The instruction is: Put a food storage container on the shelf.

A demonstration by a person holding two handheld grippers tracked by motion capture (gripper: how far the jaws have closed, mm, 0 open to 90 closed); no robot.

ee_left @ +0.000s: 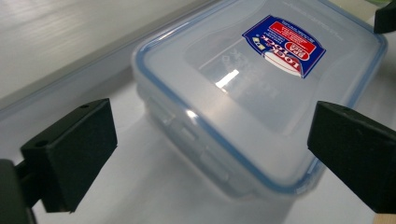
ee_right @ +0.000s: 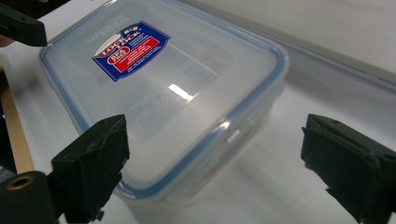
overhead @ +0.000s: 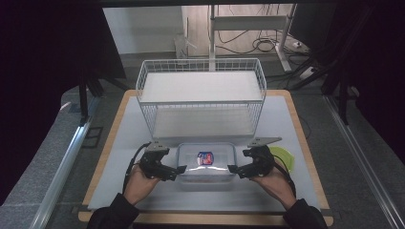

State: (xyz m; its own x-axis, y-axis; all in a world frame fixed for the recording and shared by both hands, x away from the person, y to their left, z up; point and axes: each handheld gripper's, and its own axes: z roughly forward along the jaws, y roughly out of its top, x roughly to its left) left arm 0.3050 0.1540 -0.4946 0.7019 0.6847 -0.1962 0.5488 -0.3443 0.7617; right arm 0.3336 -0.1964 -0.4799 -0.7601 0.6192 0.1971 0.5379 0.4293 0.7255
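The clear box (overhead: pixel 206 164) with the blue-rimmed lid (ee_left: pixel 261 84) sits on the white mat (overhead: pixel 282 124) near the table's front edge, just before the wire basket (overhead: pixel 200 95). The left gripper (overhead: pixel 177 170) and right gripper (overhead: pixel 232 169) flank its short ends, jaws spread wide, gripping nothing. To work the side latches cleanly, I'd square each gripper to its end first. A green lid (overhead: pixel 285 157) lies beyond the right hand; cables trail over the grey floor (overhead: pixel 267 45).

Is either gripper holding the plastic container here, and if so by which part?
Nothing is held. The left gripper and right gripper flank the lidded container at its short ends, jaws open, pads clear of it.
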